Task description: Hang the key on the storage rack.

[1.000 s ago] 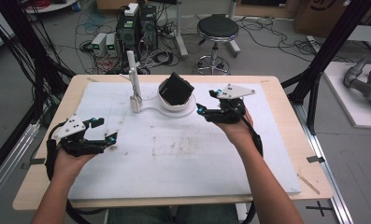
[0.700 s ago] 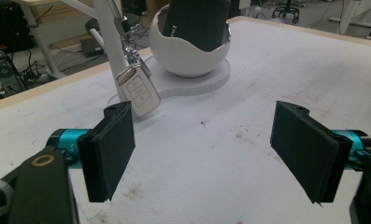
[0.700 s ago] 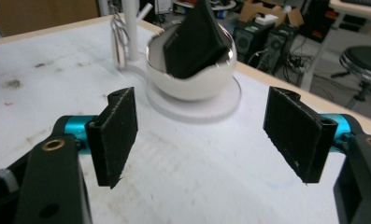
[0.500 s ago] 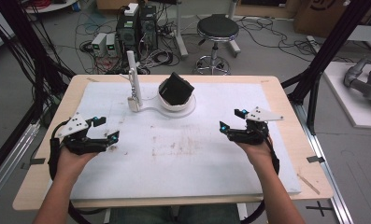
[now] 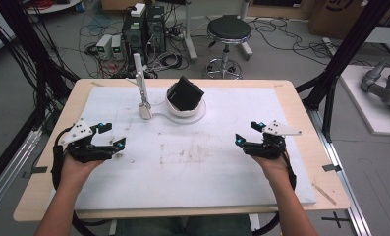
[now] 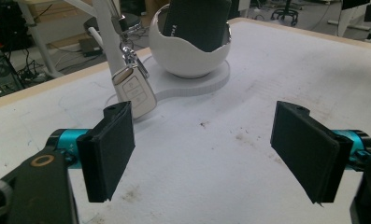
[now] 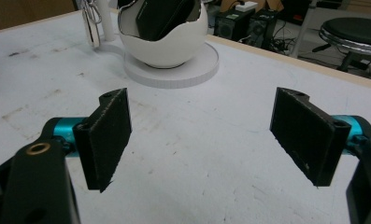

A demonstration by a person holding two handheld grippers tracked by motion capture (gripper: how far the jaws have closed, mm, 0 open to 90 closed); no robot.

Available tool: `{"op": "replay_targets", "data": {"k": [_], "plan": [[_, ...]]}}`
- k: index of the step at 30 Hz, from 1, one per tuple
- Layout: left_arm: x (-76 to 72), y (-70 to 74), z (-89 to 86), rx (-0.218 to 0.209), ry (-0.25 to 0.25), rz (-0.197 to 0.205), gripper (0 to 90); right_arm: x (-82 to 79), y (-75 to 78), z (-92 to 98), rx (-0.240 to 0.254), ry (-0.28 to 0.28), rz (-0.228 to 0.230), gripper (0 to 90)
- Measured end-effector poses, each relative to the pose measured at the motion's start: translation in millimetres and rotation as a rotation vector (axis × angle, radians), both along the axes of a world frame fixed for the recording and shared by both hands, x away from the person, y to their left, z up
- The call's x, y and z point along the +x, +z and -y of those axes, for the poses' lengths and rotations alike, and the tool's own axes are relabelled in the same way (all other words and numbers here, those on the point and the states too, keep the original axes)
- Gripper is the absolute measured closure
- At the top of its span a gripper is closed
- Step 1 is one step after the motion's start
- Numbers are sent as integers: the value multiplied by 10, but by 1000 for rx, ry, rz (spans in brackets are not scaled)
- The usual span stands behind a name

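The wooden-edged counter (image 5: 300, 113) carries a white foam mat (image 5: 222, 172), stained with brown marks near its middle.

At the far side of the mat stands a white egg-shaped bowl with a broken-shell rim (image 5: 182, 109), seated on a flat white round base (image 5: 198, 116). A black rectangular block (image 5: 186, 92) sits tilted inside the bowl, its upper part rising above the rim. In the left gripper view the same bowl (image 6: 192, 60) holds the block (image 6: 199, 18) upright against the shell edge.

Just left of the bowl a white upright post (image 5: 139, 73) rises from the base's extension. A white car key fob (image 5: 145, 110) hangs from it on a metal ring, its lower end touching or just above the mat; which one cannot be told. In the left gripper view the fob (image 6: 132, 95) hangs near the bowl but apart from it.

The left gripper (image 5: 113, 139) rests at the left side of the mat, held in the person's left hand (image 5: 77, 164). Its jaws stand wide apart with nothing between them.

The right gripper (image 5: 246, 136) sits at the right side of the mat, well apart from the bowl, held in the person's right hand (image 5: 273, 164). Its jaws have just been opening and now stand released, wide apart, with bare mat between the pads (image 7: 109, 135). The bowl (image 7: 162, 44) lies ahead of it, untouched.
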State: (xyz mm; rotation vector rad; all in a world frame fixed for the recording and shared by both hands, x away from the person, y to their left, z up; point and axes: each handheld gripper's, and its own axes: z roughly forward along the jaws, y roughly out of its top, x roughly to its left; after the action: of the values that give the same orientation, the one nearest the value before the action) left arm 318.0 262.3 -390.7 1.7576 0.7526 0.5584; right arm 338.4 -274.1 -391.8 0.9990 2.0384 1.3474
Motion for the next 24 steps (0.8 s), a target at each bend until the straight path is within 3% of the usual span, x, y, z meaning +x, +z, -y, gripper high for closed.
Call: {"op": "replay_targets", "data": {"k": [17,24], "plan": [[2,-10,25,7,-9,-6,218,5,-38,92,11,-39,0,210],[6,-14,25,10,-10,-17,218,-2,-65,72,-12,-33,-11,210]]}}
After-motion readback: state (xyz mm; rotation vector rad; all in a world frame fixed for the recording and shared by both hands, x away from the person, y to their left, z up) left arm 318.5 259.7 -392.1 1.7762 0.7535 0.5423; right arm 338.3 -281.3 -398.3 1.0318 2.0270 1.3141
